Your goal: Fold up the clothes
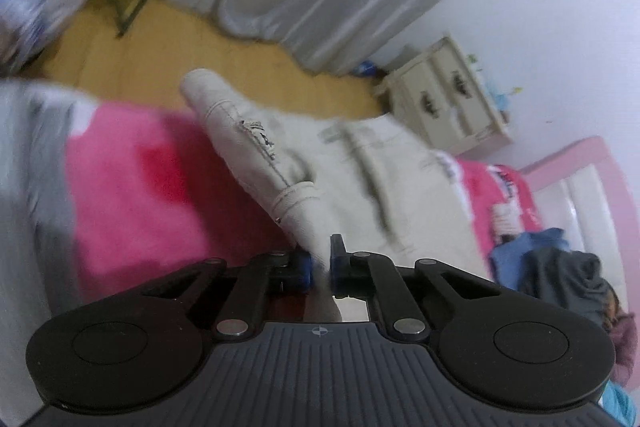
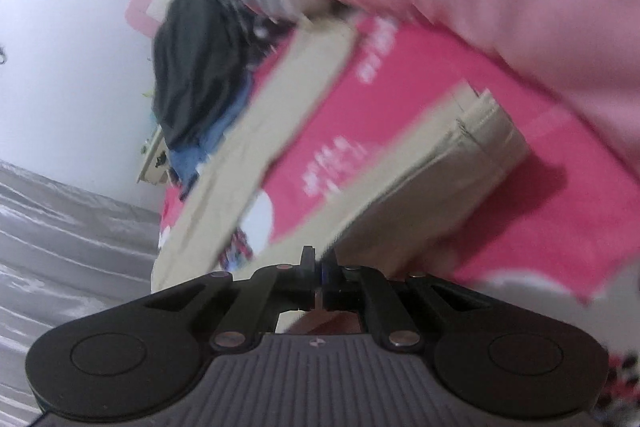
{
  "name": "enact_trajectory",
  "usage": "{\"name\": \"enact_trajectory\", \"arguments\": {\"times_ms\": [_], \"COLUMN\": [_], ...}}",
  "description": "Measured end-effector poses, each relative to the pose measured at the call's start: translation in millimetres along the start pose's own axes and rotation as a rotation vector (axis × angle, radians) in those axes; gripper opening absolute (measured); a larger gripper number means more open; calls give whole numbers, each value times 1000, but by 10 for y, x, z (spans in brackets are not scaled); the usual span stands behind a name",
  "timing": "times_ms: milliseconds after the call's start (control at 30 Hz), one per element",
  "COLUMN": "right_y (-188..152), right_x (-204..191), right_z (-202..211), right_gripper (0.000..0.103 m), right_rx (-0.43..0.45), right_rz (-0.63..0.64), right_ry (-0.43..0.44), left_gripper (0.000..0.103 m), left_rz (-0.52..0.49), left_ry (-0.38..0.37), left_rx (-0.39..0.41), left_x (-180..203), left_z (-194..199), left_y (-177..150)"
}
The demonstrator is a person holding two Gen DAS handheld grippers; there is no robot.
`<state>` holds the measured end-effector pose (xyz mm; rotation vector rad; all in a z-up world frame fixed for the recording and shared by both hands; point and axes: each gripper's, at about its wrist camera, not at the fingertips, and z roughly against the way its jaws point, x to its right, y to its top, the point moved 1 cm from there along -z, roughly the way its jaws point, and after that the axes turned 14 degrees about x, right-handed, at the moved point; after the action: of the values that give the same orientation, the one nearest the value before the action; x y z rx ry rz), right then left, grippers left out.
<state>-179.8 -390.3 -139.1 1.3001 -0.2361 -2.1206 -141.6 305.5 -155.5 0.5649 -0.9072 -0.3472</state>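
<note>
both fingers [image 1: 319, 259] [image 2: 317, 267] pinched shut on beige trousers [image 1: 360, 179] lifted off the pink bed [image 1: 140, 187], rest trailing toward 12 o'clock; soft, light, floppy, best gripped at hems or waistband.

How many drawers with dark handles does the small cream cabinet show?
2, side by side on the front of the cream cabinet by the white wall: one drawer, the other drawer. More may be hidden.
</note>
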Motion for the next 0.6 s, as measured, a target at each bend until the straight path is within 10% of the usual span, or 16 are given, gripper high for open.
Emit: {"name": "enact_trajectory", "arguments": {"times_ms": [600], "right_y": [1241], "right_x": [-1200], "right_z": [-979], "right_gripper": [3], "right_rx": [60], "right_rz": [229], "right_ry": [76], "left_gripper": [6], "left_rz": [-126], "left_ry": [-51], "left_rx": [74], "left_x": [1352], "left_z": [-1060], "left_y": [58]}}
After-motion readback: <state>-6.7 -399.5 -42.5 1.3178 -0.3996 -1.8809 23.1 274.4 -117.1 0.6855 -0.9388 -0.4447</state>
